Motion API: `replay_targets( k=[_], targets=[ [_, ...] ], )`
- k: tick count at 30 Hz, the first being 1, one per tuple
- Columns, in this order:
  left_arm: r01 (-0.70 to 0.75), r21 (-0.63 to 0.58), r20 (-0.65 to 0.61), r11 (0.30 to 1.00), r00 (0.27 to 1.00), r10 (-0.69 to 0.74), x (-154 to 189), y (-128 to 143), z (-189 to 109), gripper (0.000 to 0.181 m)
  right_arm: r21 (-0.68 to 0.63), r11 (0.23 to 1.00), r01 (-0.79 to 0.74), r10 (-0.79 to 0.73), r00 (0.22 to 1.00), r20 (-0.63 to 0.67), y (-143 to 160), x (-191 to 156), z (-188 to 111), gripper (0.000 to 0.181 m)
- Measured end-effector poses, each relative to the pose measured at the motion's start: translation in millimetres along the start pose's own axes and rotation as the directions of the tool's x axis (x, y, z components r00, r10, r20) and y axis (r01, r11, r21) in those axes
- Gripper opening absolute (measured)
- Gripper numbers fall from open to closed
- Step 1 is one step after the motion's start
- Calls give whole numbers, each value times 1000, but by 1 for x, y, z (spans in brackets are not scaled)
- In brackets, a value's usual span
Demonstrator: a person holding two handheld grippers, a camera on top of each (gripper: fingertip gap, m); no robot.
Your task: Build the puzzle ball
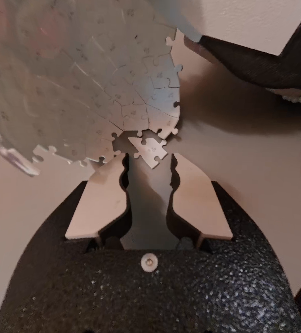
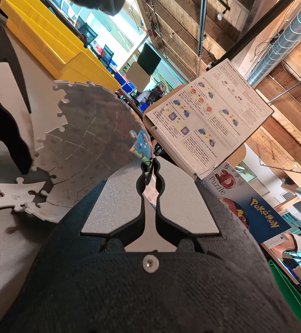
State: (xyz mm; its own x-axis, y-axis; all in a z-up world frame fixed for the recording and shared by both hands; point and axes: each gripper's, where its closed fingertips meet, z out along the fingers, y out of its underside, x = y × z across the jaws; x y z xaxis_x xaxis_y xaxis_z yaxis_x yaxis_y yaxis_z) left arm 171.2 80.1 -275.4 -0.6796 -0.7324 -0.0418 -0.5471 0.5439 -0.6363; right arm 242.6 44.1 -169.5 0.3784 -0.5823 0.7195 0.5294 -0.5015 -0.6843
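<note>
Hold the half-built puzzle ball [image 2: 84, 137] steady with the right gripper [image 2: 152, 171], clamped shut on the coloured rim and carrying the shell tilted above the table [image 2: 2, 252], grey inside turned toward the other tool. Work with the left gripper [image 1: 149, 160], apparently pinched lightly across the loose piece [image 1: 148, 153], right at the notch [image 1: 120, 144] in the shell's lower edge, touching its border yet not seated. Turn the piece until knobs face sockets, since for now it sits skewed to the gap. Slide in along the shell's curve, not straight at it, and press gently: likely to pop neighbouring joints if forced. Let go only once flush, and brace with the right against the push
</note>
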Motion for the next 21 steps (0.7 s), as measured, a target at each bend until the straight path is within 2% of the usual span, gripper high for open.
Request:
replay_targets(
  k=[8,17,21],
  targets=[
    [86,-3,7,996,996,-86,3,1,0,35,1,1000,0,0,1000,1,0,0,0,6],
    [70,32,-2,997,998,-70,2,0,2,41,2,1000,1,-1,1000,2,0,-1,0,6],
    [115,47,23,992,993,-116,-5,0,2,27,2,1000,1,-1,1000,2,0,-1,0,6]
  ],
)
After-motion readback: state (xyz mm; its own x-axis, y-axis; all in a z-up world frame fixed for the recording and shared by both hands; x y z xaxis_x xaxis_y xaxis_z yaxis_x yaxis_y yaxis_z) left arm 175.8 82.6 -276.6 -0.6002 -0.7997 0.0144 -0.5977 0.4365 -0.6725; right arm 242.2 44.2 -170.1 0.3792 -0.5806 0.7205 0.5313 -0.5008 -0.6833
